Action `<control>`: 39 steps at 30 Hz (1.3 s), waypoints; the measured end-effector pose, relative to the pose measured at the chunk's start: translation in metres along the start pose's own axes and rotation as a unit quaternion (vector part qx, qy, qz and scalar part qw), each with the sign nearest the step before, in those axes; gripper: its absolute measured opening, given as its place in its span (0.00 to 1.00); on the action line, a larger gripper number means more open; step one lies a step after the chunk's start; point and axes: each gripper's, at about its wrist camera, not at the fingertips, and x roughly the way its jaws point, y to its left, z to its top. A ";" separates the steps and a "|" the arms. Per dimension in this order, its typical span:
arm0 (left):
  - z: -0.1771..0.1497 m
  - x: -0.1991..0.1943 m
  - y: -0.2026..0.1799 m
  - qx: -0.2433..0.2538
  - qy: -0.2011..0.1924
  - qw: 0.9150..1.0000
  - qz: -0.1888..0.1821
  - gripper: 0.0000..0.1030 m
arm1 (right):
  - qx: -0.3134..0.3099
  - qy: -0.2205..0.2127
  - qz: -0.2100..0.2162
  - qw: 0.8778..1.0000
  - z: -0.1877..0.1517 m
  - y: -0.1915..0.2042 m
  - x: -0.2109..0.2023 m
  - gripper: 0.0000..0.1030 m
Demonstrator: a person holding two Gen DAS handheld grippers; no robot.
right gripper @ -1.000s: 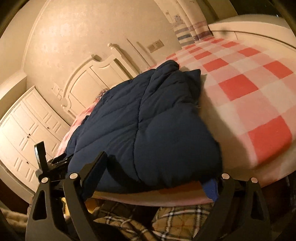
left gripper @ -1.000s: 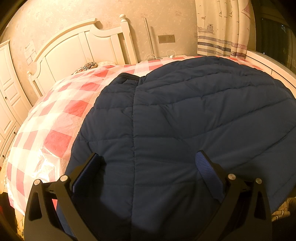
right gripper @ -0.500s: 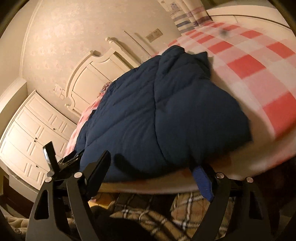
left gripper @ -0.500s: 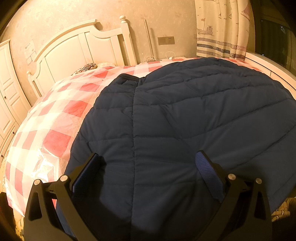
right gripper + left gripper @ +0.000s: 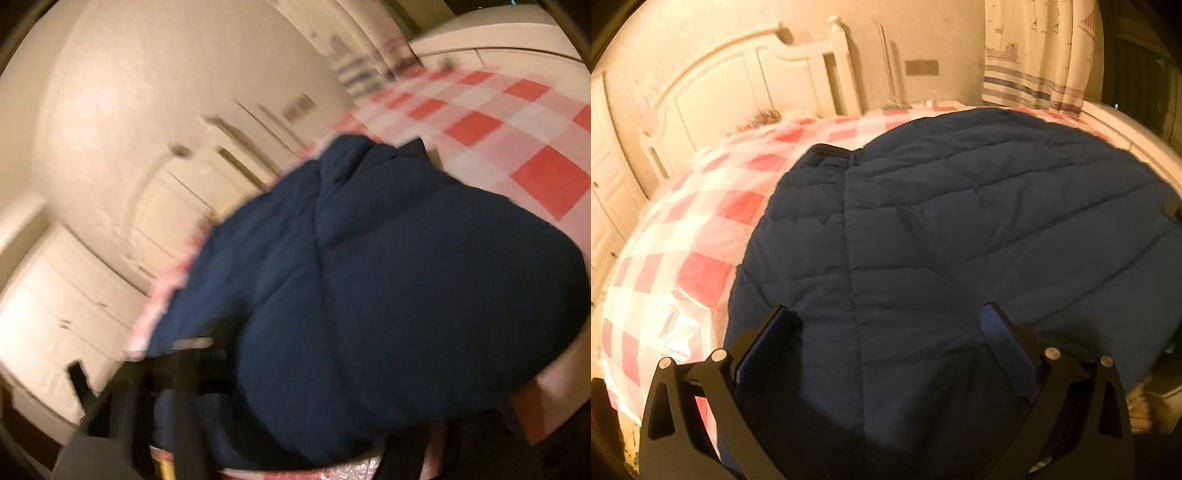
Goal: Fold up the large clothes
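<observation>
A dark blue quilted jacket (image 5: 942,236) lies spread on a bed with a red and white checked cover (image 5: 701,229). My left gripper (image 5: 886,317) is open and hovers just over the jacket's near hem, one finger on each side of the middle seam. The right wrist view is blurred: the jacket (image 5: 369,295) fills its middle, bulging over the bed's near edge. My right gripper (image 5: 295,435) is low at the jacket's near edge; its fingers are smeared by blur and partly hidden by fabric. Its tip shows at the right edge of the left wrist view (image 5: 1171,210).
A white headboard (image 5: 738,96) stands at the far end of the bed. White cabinets (image 5: 62,314) line the wall on the left. A striped curtain (image 5: 1034,55) hangs at the back right. Checked cover (image 5: 509,122) lies bare to the jacket's right.
My right gripper has moved fast up and in toward the jacket's near edge, which now fills its view. My left gripper has stayed open over the hem, shifting only slightly.
</observation>
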 end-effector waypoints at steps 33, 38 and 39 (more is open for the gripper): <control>-0.005 -0.028 -0.088 0.122 -0.037 0.992 0.005 0.98 | -0.064 0.008 0.024 0.998 -0.023 0.004 -0.039 0.51; -0.019 -0.013 -0.075 0.071 -0.025 0.997 -0.028 0.98 | -0.085 0.005 0.009 0.996 -0.024 0.016 -0.040 0.50; -0.019 -0.012 -0.075 0.076 -0.025 0.996 -0.028 0.98 | -0.092 0.002 0.006 0.996 -0.024 0.020 -0.041 0.50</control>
